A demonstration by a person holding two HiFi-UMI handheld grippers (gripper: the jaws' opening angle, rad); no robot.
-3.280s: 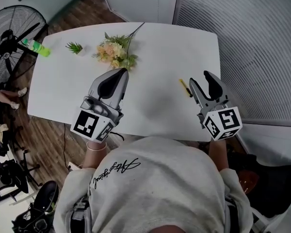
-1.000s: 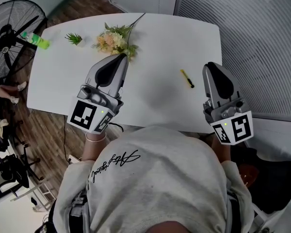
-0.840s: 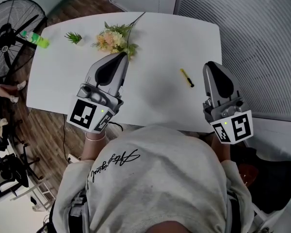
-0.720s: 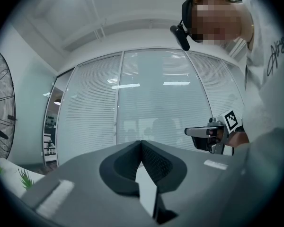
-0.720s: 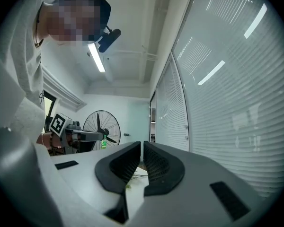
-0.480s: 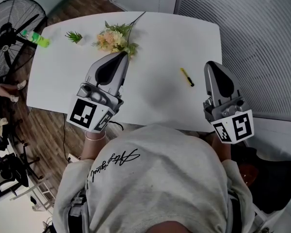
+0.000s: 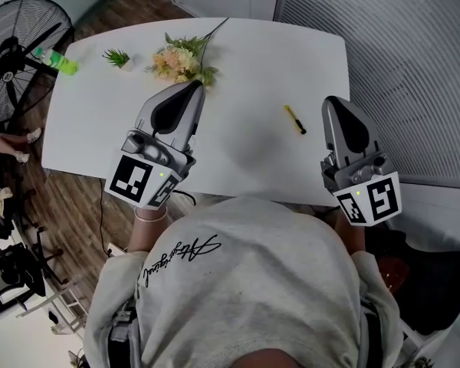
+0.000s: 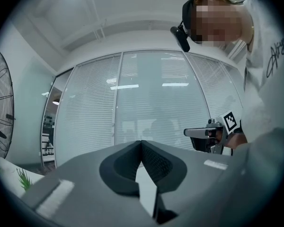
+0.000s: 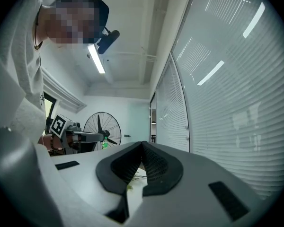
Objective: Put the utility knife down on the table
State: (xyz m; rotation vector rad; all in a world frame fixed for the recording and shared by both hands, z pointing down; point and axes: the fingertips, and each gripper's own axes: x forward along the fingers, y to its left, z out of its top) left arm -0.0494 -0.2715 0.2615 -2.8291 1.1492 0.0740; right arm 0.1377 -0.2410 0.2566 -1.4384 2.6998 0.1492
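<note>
White table (image 7: 253, 60) holds the slim yellow utility knife (image 7: 294, 119), seemingly placed; left gripper (image 7: 197, 87) and right gripper (image 7: 330, 100), closed and empty, need only withdraw.

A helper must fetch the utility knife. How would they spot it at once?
Start at the white table. Near its right edge, just left of the right tongs, lies the utility knife. It is a thin yellow-and-black stick lying alone; the flowers lie well away, toward the far left.

No legible text; only unreadable cursive script (image 7: 182, 260) on the shirt (image 7: 253, 305) back
</note>
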